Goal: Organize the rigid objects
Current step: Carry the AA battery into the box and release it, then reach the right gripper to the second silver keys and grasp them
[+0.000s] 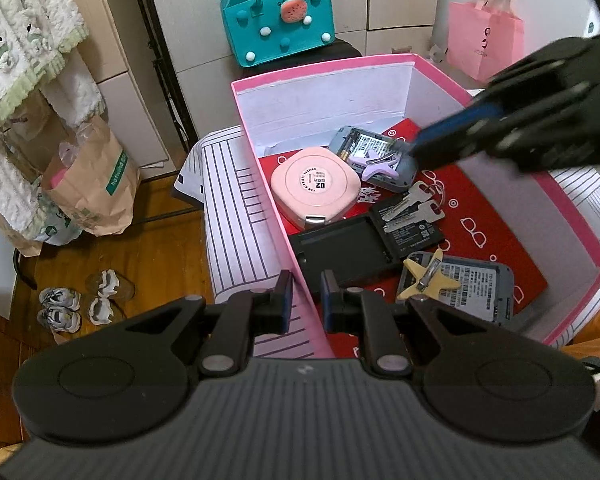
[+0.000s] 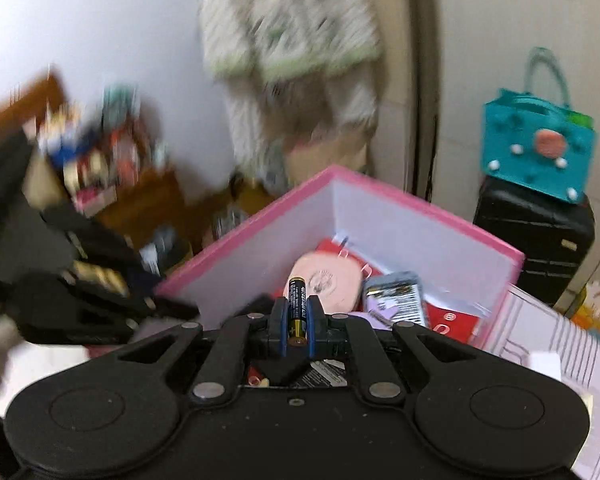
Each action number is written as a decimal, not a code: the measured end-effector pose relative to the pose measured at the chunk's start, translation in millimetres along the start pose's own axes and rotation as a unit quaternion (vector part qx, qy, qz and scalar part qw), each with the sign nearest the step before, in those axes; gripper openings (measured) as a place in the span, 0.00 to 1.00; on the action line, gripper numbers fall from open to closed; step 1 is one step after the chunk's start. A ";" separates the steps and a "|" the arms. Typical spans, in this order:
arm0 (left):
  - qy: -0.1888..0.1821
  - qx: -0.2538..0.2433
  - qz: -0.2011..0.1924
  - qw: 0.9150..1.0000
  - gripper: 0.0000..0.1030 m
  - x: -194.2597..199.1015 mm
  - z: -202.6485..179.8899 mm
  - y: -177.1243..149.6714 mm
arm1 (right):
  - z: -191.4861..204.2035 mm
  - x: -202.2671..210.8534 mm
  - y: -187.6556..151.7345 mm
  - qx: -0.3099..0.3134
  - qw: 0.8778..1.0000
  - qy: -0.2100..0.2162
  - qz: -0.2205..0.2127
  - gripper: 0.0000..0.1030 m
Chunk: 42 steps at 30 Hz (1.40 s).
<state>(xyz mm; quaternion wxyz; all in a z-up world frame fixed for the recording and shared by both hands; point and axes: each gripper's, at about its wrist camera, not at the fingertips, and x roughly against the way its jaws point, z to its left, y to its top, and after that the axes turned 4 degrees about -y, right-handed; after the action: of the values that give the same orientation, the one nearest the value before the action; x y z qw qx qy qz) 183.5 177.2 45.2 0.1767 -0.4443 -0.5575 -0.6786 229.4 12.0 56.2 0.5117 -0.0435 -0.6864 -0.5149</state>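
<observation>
A pink box (image 1: 260,184) with white inner walls holds several rigid items on a red sheet: a pink rounded case (image 1: 315,188), keys (image 1: 414,204), a black device (image 1: 348,250), a yellow star clip (image 1: 430,276) and two grey devices. My left gripper (image 1: 306,300) is shut on the box's near left wall, which runs between its fingers. My right gripper (image 2: 298,314) is shut on a black AA battery (image 2: 298,304), lifted above the box (image 2: 440,216). In the left wrist view the right gripper (image 1: 420,146) is a blur over the far grey device (image 1: 376,158).
A striped white cloth (image 1: 236,220) lies under the box. A teal felt bag (image 1: 278,24) sits on a black suitcase (image 2: 536,240) behind. A pink bag (image 1: 484,40), paper bags (image 1: 92,188) and shoes (image 1: 80,300) stand on the wooden floor.
</observation>
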 end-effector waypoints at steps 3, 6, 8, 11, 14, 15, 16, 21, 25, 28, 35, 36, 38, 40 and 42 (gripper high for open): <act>0.002 -0.001 0.002 1.000 0.13 0.0 -1.0 0.7 | 4.9 -22.4 6.3 0.020 0.999 0.013 0.036 0.11; 0.004 -0.001 0.004 1.000 0.13 0.2 -1.6 1.5 | 8.3 -40.7 10.3 0.025 0.997 0.015 0.065 0.11; 0.007 -0.004 0.005 1.000 0.13 -0.1 -2.5 1.7 | 8.8 -49.7 11.4 0.024 0.997 0.007 0.077 0.12; 0.008 -0.001 0.006 1.000 0.13 -0.1 -3.1 2.6 | 8.5 -53.6 10.5 0.009 0.997 0.027 0.070 0.15; 0.007 0.004 0.005 1.000 0.13 0.2 -2.2 1.8 | -0.3 -37.3 8.8 -0.012 0.998 0.045 0.042 0.16; 0.007 0.004 0.005 1.000 0.13 0.4 -2.0 1.4 | -4.4 -26.9 8.4 -0.017 0.998 0.047 0.026 0.16; 0.007 0.005 0.006 1.000 0.13 0.4 -1.9 1.4 | -9.2 -14.2 7.2 -0.021 0.999 0.046 0.007 0.16; 0.012 0.008 0.007 1.000 0.13 -0.4 -2.7 2.5 | -38.8 47.5 -12.1 -0.054 0.996 0.023 -0.071 0.19; 0.013 0.013 0.008 1.000 0.13 -0.8 -2.9 3.3 | -61.4 86.9 -45.7 -0.078 0.991 -0.007 -0.109 0.21; 0.016 0.015 0.008 1.000 0.12 -0.7 -3.1 3.4 | -77.5 98.4 -72.7 -0.095 0.988 -0.057 -0.106 0.21; 0.030 0.007 0.007 0.999 0.10 0.9 -7.9 4.0 | -98.2 73.8 -118.6 -0.097 0.988 -0.106 -0.056 0.21; 0.033 0.008 0.008 0.999 0.10 0.4 -8.3 4.6 | -97.0 66.0 -121.0 -0.092 0.989 -0.109 -0.048 0.21; 0.035 0.010 0.008 0.999 0.10 -0.5 -8.8 5.5 | -92.0 49.2 -122.5 -0.076 0.990 -0.113 -0.039 0.26; 0.038 0.009 0.008 0.999 0.10 -1.5 -9.5 6.0 | -91.4 35.3 -123.8 -0.066 0.991 -0.109 -0.032 0.29; 0.039 0.009 0.007 0.999 0.09 -1.6 -9.4 6.0 | -96.1 22.4 -119.7 -0.063 0.991 -0.112 -0.032 0.29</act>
<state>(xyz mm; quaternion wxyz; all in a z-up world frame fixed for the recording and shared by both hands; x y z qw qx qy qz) 185.0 166.4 47.6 0.2075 -0.4197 -0.5531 -0.6891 211.8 -126.4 -11.5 0.4116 -0.1113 -0.7064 -0.5650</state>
